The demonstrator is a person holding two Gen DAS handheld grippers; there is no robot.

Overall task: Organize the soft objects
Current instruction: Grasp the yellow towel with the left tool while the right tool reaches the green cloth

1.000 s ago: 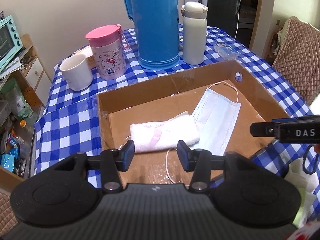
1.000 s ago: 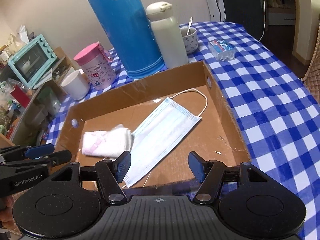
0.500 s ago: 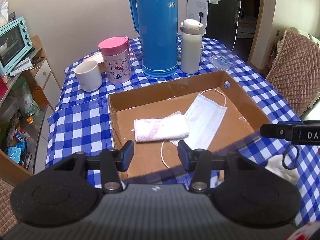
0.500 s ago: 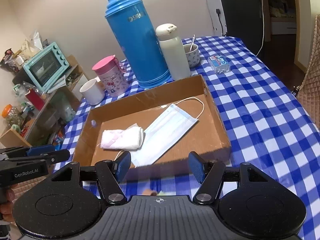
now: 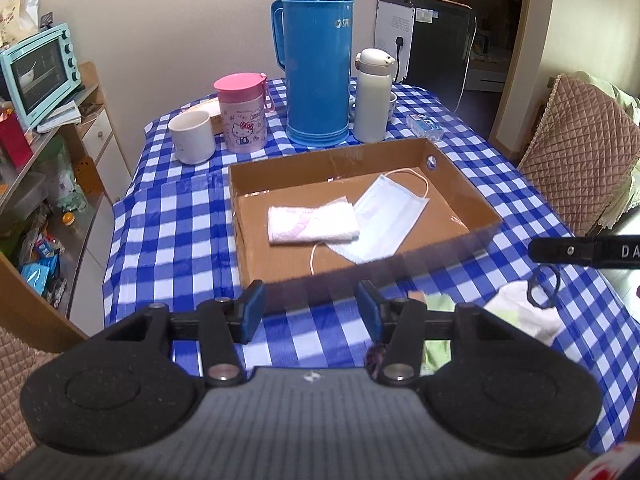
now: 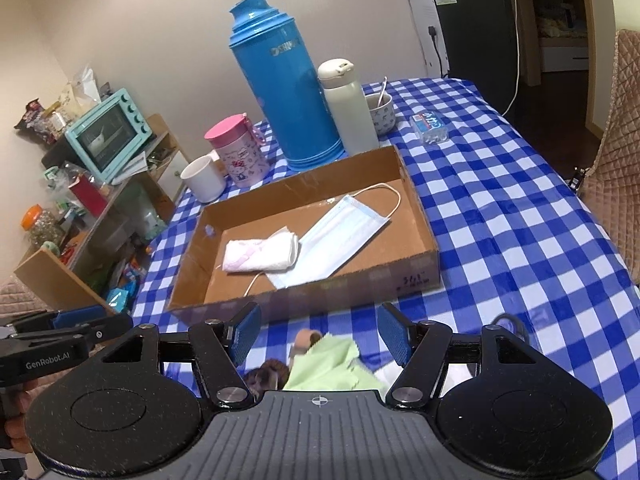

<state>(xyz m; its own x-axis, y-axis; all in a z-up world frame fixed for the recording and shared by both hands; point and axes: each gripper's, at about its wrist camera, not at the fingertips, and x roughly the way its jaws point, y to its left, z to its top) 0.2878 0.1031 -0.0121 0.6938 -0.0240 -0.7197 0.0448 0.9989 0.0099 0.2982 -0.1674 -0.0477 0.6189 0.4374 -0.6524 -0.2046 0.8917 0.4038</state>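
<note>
While both tools hang above the near edge of the desk, the stock reads as follows.

Box: a shallow cardboard box [image 5: 456, 172] sits mid-desk on the blue checked cloth [image 6: 500, 200], open at the top, likely the collecting place for soft things.

Towel: a folded white and pink towel [image 5: 312, 224] lies flat on the box floor, toward its left side.

Mask: a pale blue face mask [image 5: 386, 216] lies beside the towel, one edge touching it, with one ear loop trailing toward the near wall.

Loose items: a green cloth [image 6: 328, 364], a white cloth [image 5: 524, 312] and a small brown object [image 6: 306, 340] lie on the desk outside the box, near its front wall; by my reading these are not yet sorted.

Left tool: the left tool [image 5: 310, 312] has its jaws opening with nothing between them, held over the checked cloth just short of the box.

Right tool: the right tool [image 6: 318, 332] stands with jaws apart and empty, directly above the green cloth, well placed to take it.

Bystanders: a tall blue flask [image 5: 316, 60], a white bottle [image 5: 372, 96], a pink cup [image 5: 244, 112] and a white mug [image 5: 192, 138] stand behind the box, clear of the work.
</note>
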